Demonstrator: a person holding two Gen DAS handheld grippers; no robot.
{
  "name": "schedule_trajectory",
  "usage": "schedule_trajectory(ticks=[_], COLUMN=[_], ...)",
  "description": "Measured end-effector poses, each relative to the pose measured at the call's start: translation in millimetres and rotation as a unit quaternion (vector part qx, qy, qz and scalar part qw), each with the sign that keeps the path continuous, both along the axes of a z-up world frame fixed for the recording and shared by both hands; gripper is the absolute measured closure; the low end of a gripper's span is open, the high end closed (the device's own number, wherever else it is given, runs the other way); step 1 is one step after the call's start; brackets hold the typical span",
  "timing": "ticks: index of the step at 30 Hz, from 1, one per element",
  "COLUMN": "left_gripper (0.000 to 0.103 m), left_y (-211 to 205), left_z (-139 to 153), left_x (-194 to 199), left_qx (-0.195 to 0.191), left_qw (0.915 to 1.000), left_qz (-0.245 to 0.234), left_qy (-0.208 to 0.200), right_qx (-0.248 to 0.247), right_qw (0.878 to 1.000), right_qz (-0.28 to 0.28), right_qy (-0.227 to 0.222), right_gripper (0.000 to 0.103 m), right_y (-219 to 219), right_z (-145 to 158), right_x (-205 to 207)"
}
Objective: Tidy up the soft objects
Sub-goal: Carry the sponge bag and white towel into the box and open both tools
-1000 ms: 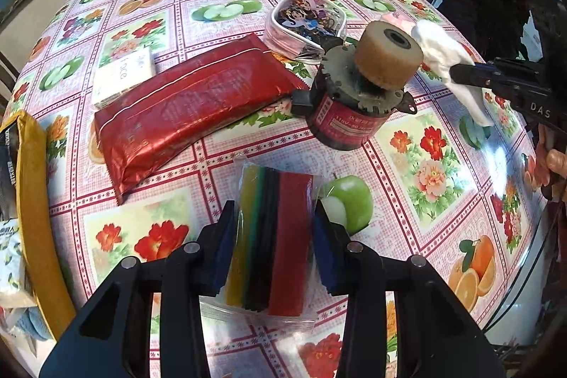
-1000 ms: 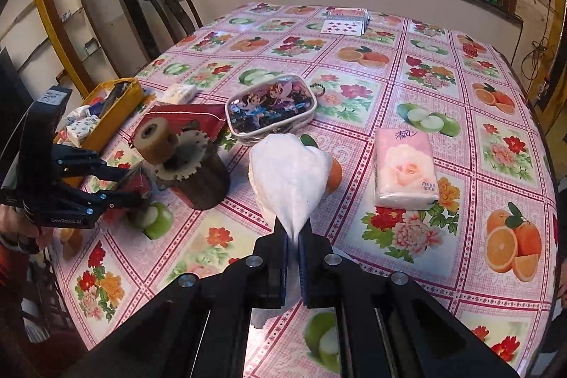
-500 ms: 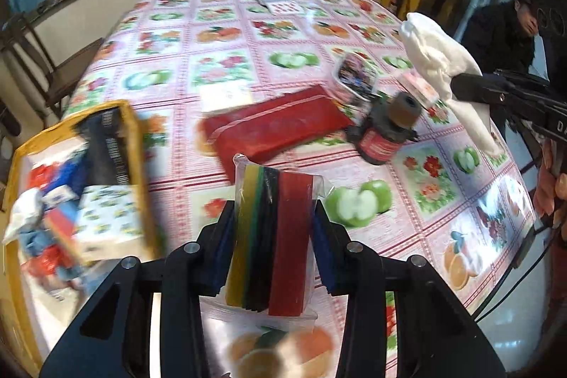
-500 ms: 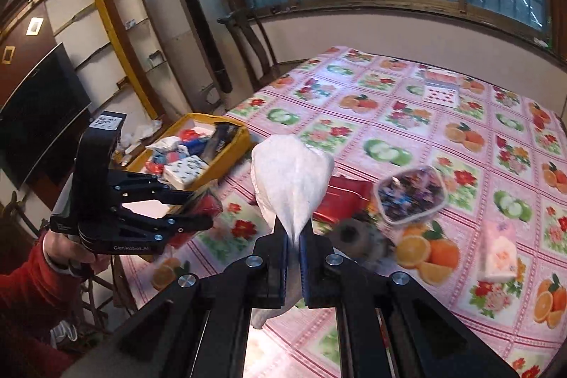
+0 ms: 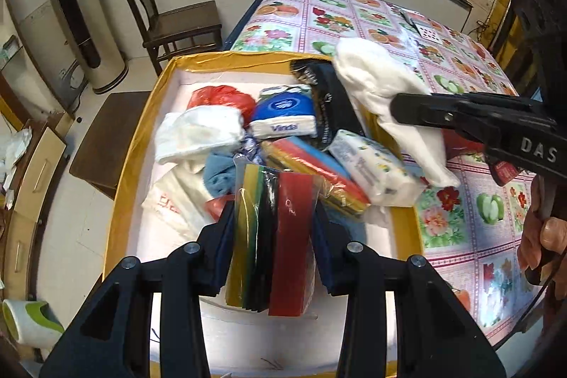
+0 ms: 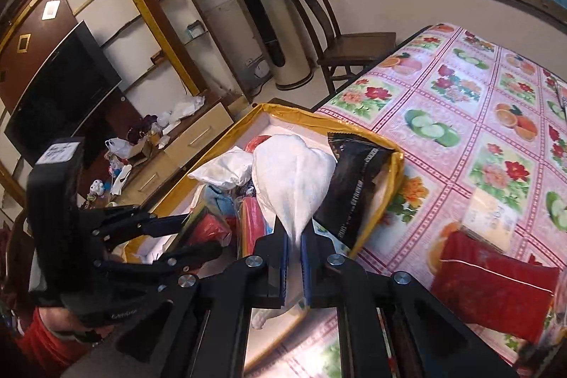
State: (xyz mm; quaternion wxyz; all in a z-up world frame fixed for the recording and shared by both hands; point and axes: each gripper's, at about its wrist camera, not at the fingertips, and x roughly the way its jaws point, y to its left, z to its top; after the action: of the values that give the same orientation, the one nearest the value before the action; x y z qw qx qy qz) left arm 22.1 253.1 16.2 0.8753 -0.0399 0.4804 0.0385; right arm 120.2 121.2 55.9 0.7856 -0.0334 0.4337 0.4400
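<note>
My left gripper (image 5: 274,222) is shut on a clear packet of coloured sponge cloths (image 5: 273,236), yellow, green, black and red, held over the yellow box (image 5: 136,144). My right gripper (image 6: 294,236) is shut on a white cloth (image 6: 294,179), which hangs above the box's right side; the same white cloth (image 5: 386,94) shows in the left wrist view, pinched by the right gripper (image 5: 393,110). The yellow box (image 6: 226,140) holds several soft things: a white bundle (image 5: 198,133), a blue tissue pack (image 5: 283,116), a black pouch (image 5: 329,105) and a floral tissue pack (image 5: 372,172).
The box sits at the left end of the flower-and-fruit tablecloth (image 5: 354,20). A red foil bag (image 6: 492,293) lies on the tablecloth (image 6: 460,94) to the right. A wooden chair (image 5: 170,20) and a tall fan (image 5: 71,6) stand beyond. A hand (image 5: 542,243) holds the right tool.
Both grippers have swung left from the middle of the table to over the yellow box, each keeping its load. The motor and cartoon pouch have left the view.
</note>
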Motion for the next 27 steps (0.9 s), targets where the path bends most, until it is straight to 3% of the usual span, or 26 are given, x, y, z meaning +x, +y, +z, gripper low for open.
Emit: schedule_trajectory(ticks=[5, 6, 7, 8, 9, 10, 11, 20, 22, 27], left_gripper=[0.063, 0.054, 0.037, 0.026, 0.019, 0.019, 0.019, 0.019, 0.019, 0.019], left_y=[8.5, 9.2, 10.6, 11.9, 11.9, 12.5, 13.0, 2.8, -3.7, -24.9], left_z=[-5.0, -6.1, -6.6, -7.4, -7.0, -6.5, -5.4, 24.3, 30.6, 39.8], left_x=[-11.2, -12.6, -12.6, -14.8, -16.3, -19.1, -21.0, -53.5, -56.0, -53.5], left_qx=[0.004, 0.006, 0.009, 0.016, 0.022, 0.029, 0.033, 0.077, 0.077, 0.079], left_qw=[0.9994, 0.9991, 0.9988, 0.9981, 0.9973, 0.9962, 0.9953, 0.9796, 0.9786, 0.9781], left_qz=[0.014, 0.018, 0.022, 0.030, 0.039, 0.048, 0.054, 0.089, 0.084, 0.068], left_qy=[-0.033, -0.038, -0.044, -0.051, -0.058, -0.066, -0.074, -0.163, -0.171, -0.180], right_qx=[-0.034, -0.033, -0.031, -0.026, -0.019, -0.010, 0.002, 0.069, 0.076, 0.081], right_qw=[0.999, 0.999, 0.999, 1.000, 1.000, 1.000, 1.000, 0.996, 0.995, 0.994], right_qz=[-0.010, -0.006, -0.005, -0.004, -0.004, -0.006, -0.007, 0.002, 0.003, -0.011], right_qy=[0.014, 0.015, 0.012, 0.008, 0.001, -0.009, -0.018, -0.060, -0.062, -0.065], right_gripper=[0.093, 0.089, 0.079, 0.070, 0.054, 0.044, 0.041, 0.038, 0.031, 0.031], right_y=[33.9, 36.0, 36.1, 34.3, 31.6, 28.3, 23.9, -15.1, -26.7, -62.0], right_z=[-31.8, -34.1, -34.4, -31.3, -26.5, -20.1, -11.7, 36.2, 40.2, 46.5], right_x=[12.3, 10.9, 8.3, 5.8, 3.1, -0.3, -3.9, -45.2, -53.3, -63.0])
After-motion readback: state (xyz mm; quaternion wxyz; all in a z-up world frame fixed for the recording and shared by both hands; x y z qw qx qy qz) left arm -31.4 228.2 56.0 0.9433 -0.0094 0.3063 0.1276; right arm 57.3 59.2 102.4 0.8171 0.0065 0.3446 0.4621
